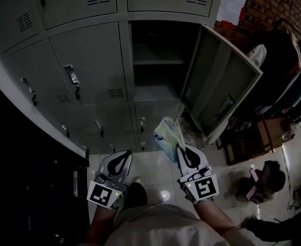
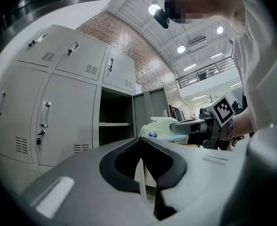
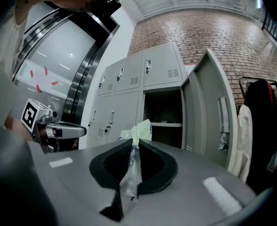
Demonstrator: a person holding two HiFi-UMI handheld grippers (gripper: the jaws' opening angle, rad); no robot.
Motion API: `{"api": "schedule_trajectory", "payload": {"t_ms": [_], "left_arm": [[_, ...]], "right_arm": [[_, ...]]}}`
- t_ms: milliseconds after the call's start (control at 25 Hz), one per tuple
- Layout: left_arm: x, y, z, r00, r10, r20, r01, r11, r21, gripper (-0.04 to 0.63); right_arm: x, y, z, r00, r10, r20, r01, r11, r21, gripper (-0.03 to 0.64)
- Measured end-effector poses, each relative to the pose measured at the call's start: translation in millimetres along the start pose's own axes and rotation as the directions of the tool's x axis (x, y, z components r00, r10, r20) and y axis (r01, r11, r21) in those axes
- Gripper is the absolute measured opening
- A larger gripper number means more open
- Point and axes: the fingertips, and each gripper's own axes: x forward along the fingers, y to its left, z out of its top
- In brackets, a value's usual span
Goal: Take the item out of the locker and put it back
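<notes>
A pale green and white plastic packet (image 1: 168, 136) hangs in the air in front of the grey lockers, below the open compartment (image 1: 158, 40). My right gripper (image 1: 180, 148) is shut on the packet's thin edge, which runs between its jaws in the right gripper view (image 3: 133, 147), with the packet (image 3: 139, 130) sticking out ahead. My left gripper (image 1: 126, 154) is level beside it, to the left, shut with nothing in it (image 2: 141, 147). The left gripper view shows the packet (image 2: 158, 127) held by the right gripper (image 2: 176, 125). The compartment holds a shelf (image 1: 158, 62) and looks dark inside.
The locker door (image 1: 222, 86) stands swung open to the right. The other locker doors (image 1: 84, 65) are closed. Dark clothes hang on a rack (image 1: 288, 60) at the right, with bags (image 1: 263, 181) and a wooden stool (image 1: 253, 142) on the tiled floor.
</notes>
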Motion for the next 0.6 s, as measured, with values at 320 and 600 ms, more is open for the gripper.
{"api": "schedule_trajectory", "payload": {"t_ms": [320,600], "left_arm": [[56,90,16,0.996,-0.072,0.051,0.07,0.997,0.029,0.002],[94,135,16,0.991,-0.126,0.054,0.124,0.991,0.046,0.002]], "right_arm": [[85,-30,16,0.994,-0.108,0.033,0.109,0.994,-0.015,0.011],[135,-44,29,0.986,-0.153,0.063,0.156,0.987,-0.04,0.009]]}}
